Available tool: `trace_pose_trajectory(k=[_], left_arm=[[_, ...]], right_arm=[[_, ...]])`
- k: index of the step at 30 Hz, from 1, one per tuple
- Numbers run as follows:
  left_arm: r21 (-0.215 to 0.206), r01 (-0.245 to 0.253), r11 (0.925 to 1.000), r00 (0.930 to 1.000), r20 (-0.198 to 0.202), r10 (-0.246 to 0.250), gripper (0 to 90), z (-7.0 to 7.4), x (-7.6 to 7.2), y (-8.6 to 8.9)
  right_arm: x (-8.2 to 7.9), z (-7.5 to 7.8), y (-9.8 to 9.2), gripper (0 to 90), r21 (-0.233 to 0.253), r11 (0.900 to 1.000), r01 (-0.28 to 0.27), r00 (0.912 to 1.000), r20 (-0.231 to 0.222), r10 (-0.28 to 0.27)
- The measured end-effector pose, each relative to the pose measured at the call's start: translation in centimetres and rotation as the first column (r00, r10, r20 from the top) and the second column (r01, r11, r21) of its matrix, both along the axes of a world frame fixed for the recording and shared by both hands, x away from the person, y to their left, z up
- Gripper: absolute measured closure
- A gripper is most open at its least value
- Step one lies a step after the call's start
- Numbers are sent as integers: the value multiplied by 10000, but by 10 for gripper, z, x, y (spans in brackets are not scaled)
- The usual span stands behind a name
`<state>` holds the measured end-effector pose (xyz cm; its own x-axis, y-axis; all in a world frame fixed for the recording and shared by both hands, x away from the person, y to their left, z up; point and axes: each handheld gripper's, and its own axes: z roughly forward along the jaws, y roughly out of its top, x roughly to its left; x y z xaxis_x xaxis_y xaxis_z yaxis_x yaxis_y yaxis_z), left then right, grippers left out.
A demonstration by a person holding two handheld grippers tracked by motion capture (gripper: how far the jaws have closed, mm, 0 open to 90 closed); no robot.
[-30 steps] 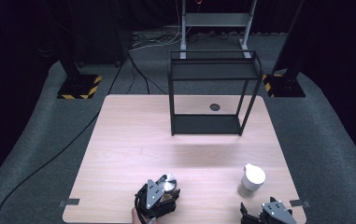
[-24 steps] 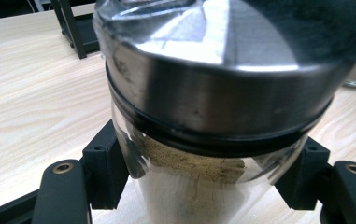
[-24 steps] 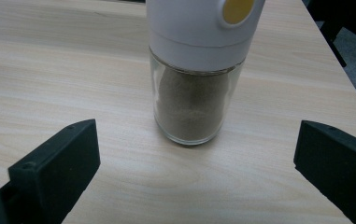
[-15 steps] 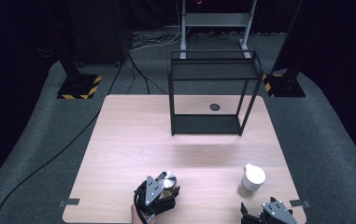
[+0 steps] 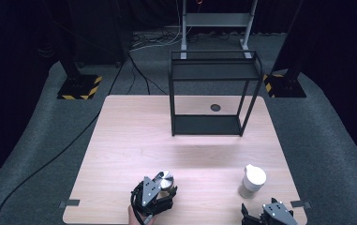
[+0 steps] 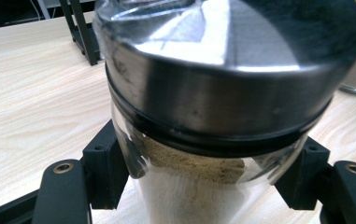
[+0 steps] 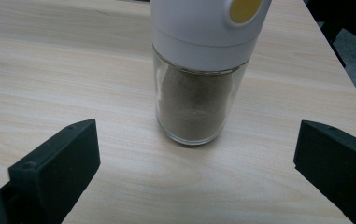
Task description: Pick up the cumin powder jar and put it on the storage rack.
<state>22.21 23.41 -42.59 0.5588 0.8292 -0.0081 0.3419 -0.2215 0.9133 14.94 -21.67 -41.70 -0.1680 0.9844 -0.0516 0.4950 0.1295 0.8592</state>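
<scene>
A: Barely any shift since a second ago; left claw point(image 5: 159, 190) has crept slightly back toward the near table point(image 5: 134, 140) edge, clamped on the steel-lidded jar point(image 6: 222, 88).
B: Keep the grip below the lid; glass is slippery.
A: Right claw point(image 5: 267, 216) spread wide, white-capped shaker point(image 7: 201, 70) centred ahead, untouched.
B: Advance straight, close on the glass body.

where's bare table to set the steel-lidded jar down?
Free: the wide strip between the black rack and the near jars, plus the table's left half. Crowded: near edge, around the steel-lidded jar and white-capped jar.
</scene>
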Motion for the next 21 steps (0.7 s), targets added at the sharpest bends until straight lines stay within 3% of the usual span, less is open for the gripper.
trace_pose_trajectory(k=[11, 21], left_arm=[[-74, 175, 9998, 9998, 81, -175, 303, -1, 7, -1], [13, 290, 9996, 9988, 394, -291, 302, 10, 15, -2]], right_arm=[[-1, 1, 2, 0, -91, 10000, 19, 10000, 9, -19], [-1, 2, 3, 0, -130, 9999, -31, 10000, 5, 31]])
